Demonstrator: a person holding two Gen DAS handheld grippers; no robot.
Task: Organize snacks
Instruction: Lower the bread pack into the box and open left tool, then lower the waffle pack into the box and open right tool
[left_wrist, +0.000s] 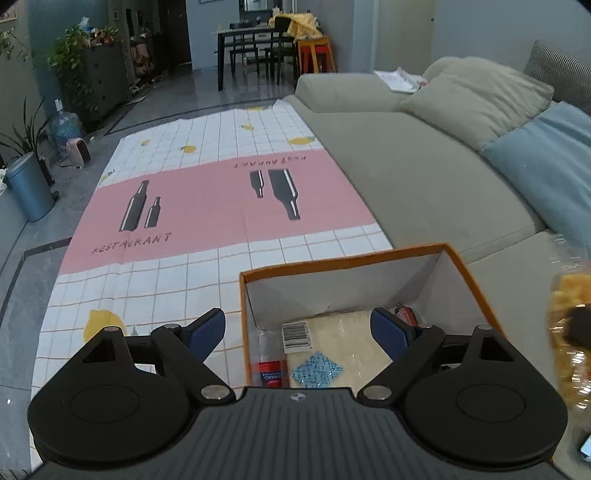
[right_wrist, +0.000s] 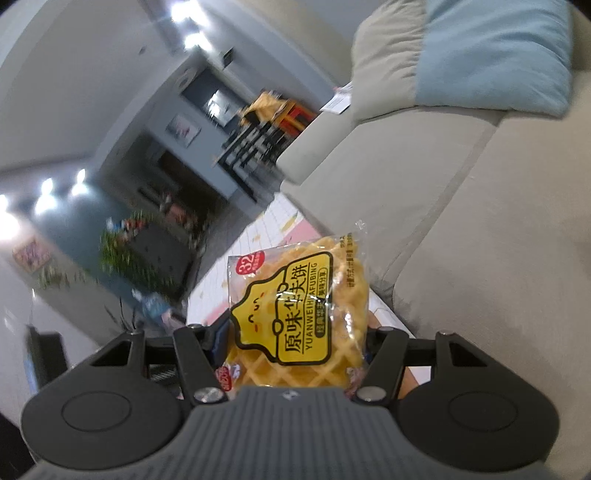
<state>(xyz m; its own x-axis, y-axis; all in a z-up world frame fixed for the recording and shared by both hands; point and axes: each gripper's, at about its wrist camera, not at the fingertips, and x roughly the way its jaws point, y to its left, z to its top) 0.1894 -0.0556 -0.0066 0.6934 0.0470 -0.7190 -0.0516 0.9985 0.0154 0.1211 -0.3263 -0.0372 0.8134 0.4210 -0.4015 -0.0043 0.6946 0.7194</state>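
Note:
An orange-rimmed cardboard box (left_wrist: 476, 284) with white inner walls stands on a patterned cloth beside the sofa. Inside lie a pale flat packet (left_wrist: 351, 339) with a barcode label and a red-and-white tube (left_wrist: 269, 363); a small red item (left_wrist: 406, 314) sits at the back. My left gripper (left_wrist: 297, 330) hovers open above the box's near left corner, nothing between its blue pads (left_wrist: 208, 328). My right gripper (right_wrist: 295, 343) is shut on a clear-wrapped yellow waffle pack (right_wrist: 295, 295), held up in the air. The same waffle pack (left_wrist: 570, 332) shows at the right edge of the left wrist view.
A pink-and-white checked cloth (left_wrist: 221, 206) covers the floor. A beige sofa (left_wrist: 424, 177) with a beige cushion (left_wrist: 476, 96) and a blue cushion (left_wrist: 550, 162) runs along the right. A blue bin (left_wrist: 29, 188), plants and a dining table (left_wrist: 255, 40) stand far back.

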